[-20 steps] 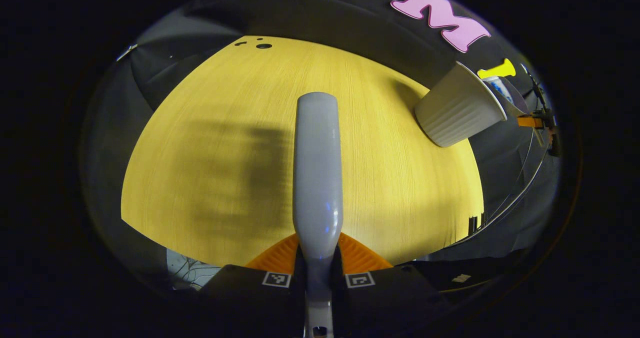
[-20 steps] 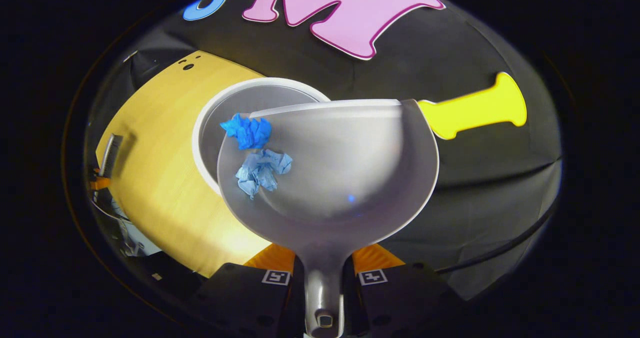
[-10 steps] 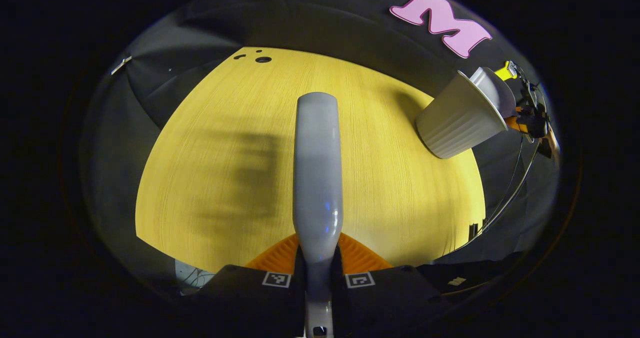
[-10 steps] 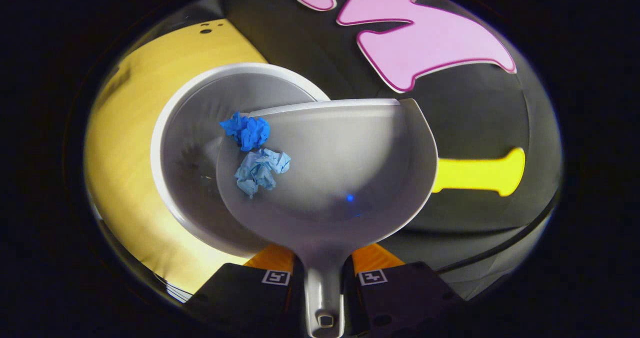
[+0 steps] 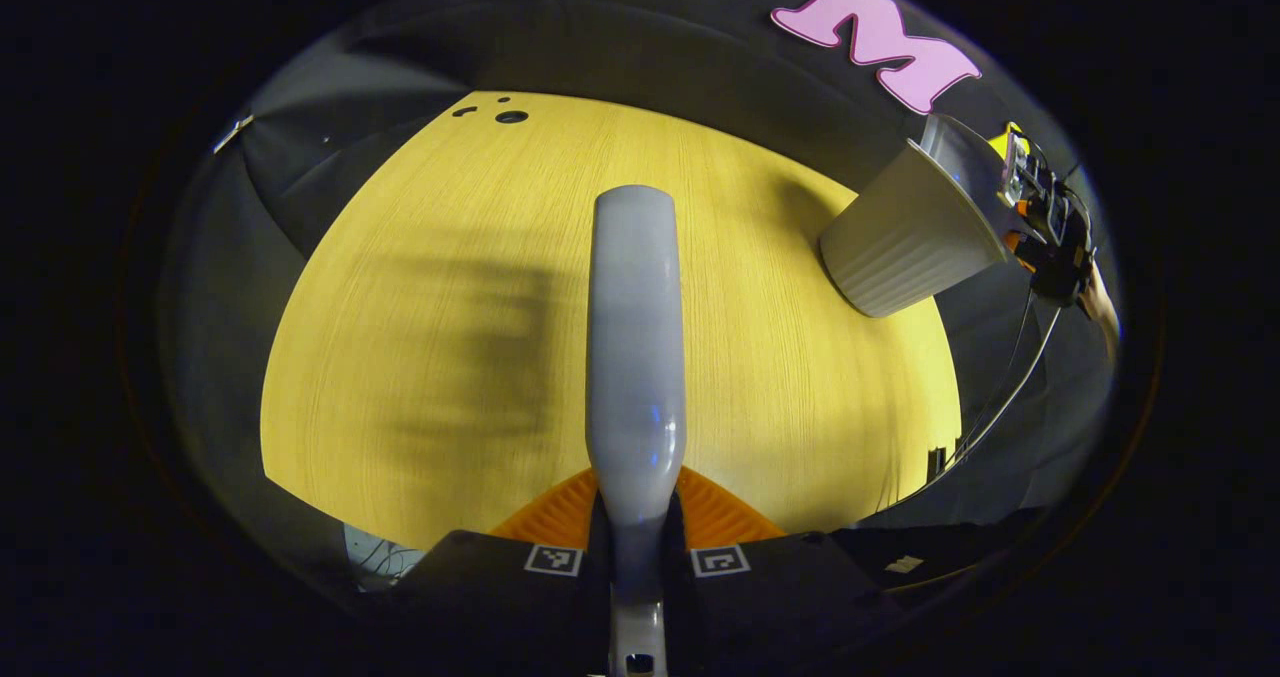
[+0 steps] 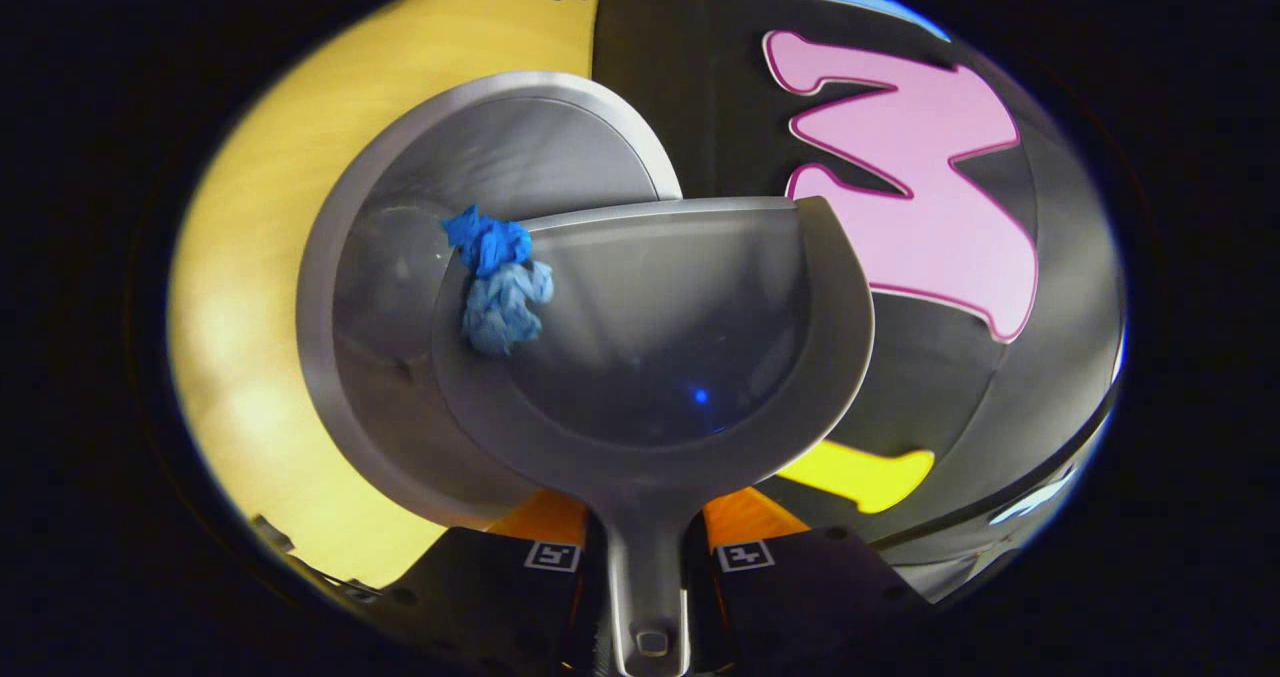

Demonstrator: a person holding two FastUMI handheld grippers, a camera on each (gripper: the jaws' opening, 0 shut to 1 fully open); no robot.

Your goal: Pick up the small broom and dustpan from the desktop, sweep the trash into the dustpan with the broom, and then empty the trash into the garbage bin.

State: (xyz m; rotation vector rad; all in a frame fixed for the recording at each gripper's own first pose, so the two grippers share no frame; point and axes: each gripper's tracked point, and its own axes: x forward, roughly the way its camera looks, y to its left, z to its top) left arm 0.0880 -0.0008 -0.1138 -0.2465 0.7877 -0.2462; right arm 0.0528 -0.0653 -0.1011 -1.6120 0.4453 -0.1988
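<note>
Meanwhile, in the right gripper view, the right gripper (image 6: 645, 547) at the bottom centre of the frame was clamped on the handle of the grey dustpan (image 6: 670, 357), both fingers pressing its sides. The pan spread upward from the fingers across the middle of the frame, its open front edge lying over the rim of the white garbage bin (image 6: 330, 287), whose round mouth sat in the upper left. Two crumpled scraps rested at the pan's left front corner, right at the bin's opening: a dark blue paper wad (image 6: 488, 242) touching a pale blue paper wad (image 6: 503, 304) just below it. The yellow wooden desktop (image 6: 240, 257) ran along the left side of the frame.

In the left gripper view, the left gripper (image 5: 637, 552) at the bottom centre was closed on the handle of the small broom (image 5: 635, 357), which rose straight up the middle of the frame above the desktop (image 5: 450, 337). The garbage bin (image 5: 905, 237) stood at the upper right, near the desk's far edge, with the dustpan (image 5: 955, 152) tipped at its mouth and the right gripper (image 5: 1045, 232) just beyond it.
</note>
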